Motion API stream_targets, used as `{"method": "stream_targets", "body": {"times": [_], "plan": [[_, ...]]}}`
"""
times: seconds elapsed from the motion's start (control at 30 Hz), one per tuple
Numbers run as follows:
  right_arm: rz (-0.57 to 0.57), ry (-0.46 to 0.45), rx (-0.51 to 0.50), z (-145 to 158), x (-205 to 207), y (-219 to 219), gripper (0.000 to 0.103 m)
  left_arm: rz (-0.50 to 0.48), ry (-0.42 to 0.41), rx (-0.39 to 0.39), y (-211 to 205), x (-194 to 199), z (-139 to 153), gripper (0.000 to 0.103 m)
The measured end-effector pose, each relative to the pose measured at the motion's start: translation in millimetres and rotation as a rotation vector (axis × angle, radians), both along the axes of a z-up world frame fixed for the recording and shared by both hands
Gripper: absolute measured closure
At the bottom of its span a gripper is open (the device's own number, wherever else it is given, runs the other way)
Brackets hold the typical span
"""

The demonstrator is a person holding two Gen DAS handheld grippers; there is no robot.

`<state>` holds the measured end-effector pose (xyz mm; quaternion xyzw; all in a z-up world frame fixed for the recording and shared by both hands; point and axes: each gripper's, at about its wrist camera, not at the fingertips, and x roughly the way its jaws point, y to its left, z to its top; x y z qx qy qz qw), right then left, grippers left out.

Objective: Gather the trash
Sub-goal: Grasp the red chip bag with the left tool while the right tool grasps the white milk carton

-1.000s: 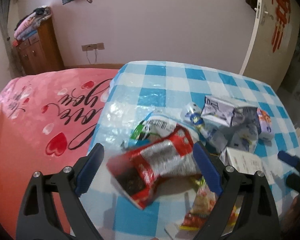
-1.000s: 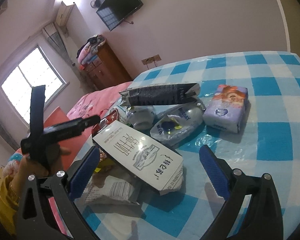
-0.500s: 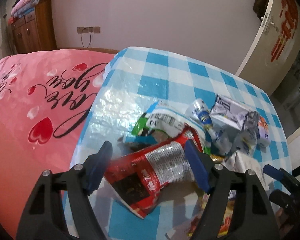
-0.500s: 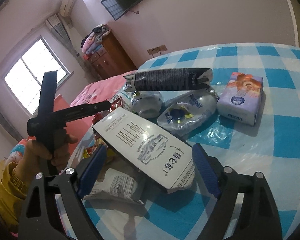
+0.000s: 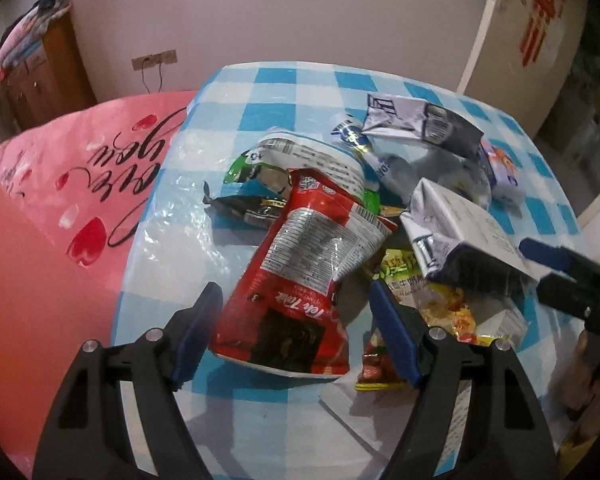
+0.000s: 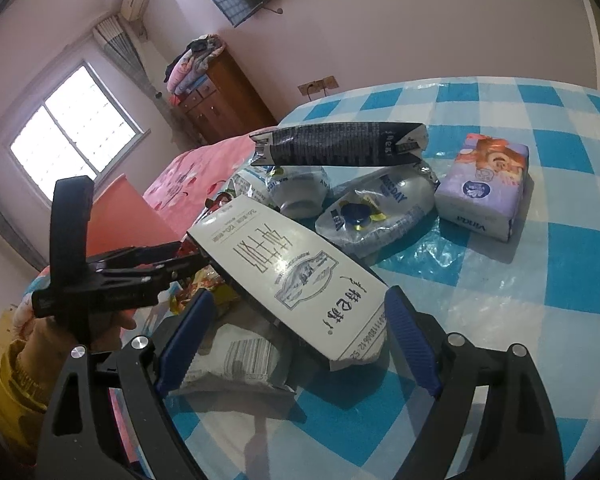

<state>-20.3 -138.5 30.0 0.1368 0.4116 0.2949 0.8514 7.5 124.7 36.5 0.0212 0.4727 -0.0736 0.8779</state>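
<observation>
Two grippers, both open. My left gripper point(image 5: 296, 334) straddles the red bag point(image 5: 300, 280) at frame centre, pads not pressing; my right gripper point(image 6: 296, 342) brackets the white carton point(image 6: 288, 276) lower centre, ready to pinch.

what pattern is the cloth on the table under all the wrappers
Blue and white checks on the tablecloth, under a clear plastic cover. The right wrist view shows it best.

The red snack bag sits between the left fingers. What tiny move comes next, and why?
Probably squeeze shut. The red snack bag lies between the left gripper's blue fingers, and a small gap shows on each side, so they do not look pressed on it yet. Closing should grip it before lifting.
</observation>
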Motion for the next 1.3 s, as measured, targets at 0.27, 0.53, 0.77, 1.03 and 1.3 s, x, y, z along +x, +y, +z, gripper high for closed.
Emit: {"method": "stream_targets", "body": {"times": [0.27,0.53,0.77,1.03,1.3], "plan": [[-0.056,-0.03,-0.108,-3.3,3.3,5.0,0.011,-0.032,-0.004,0.127,-12.6,13.2,-7.7,0.03],[0.142,0.017,-0.003,3.7,-3.2,17.9,0.011,-0.015,-0.019,0.13,-15.0,13.6,-10.9,0.043],[0.218,-0.074,-0.015,28.1,-21.3,21.4,0.01,0.007,-0.021,0.112,-17.1,2.1,-9.4,0.052],[0.097,-0.09,-0.114,9.4,-3.6,25.3,0.011,0.023,-0.011,0.068,-14.7,-9.4,-9.3,0.054],[0.028,-0.067,-0.19,-5.6,24.2,36.0,0.011,0.061,-0.014,0.037,-1.7,-12.5,-9.6,0.054]]}}
